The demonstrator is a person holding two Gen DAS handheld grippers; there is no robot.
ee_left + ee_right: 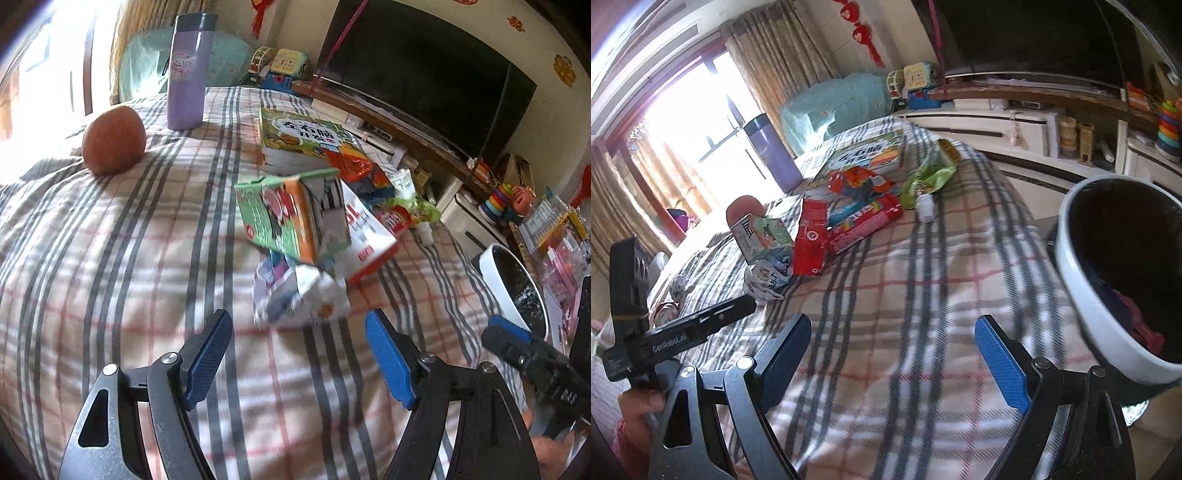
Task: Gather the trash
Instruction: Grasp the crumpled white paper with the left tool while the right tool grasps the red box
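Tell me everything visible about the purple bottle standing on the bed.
The purple bottle is a tall, slim cylinder that looks like an insulated flask. Its body is pale lilac with a smooth matte finish, and its cap is darker grey-blue and closed. A round cartoon sticker or print sits on the upper front. It stands upright on the plaid bedcover, at the far end near the window, with the apple apart from it. Nothing visible touches it except the cover.

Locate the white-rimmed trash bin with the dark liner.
The white-rimmed trash bin with the dark liner stands off the right edge of the plaid-covered bed, just right of the right gripper; the left wrist view shows it at far right.
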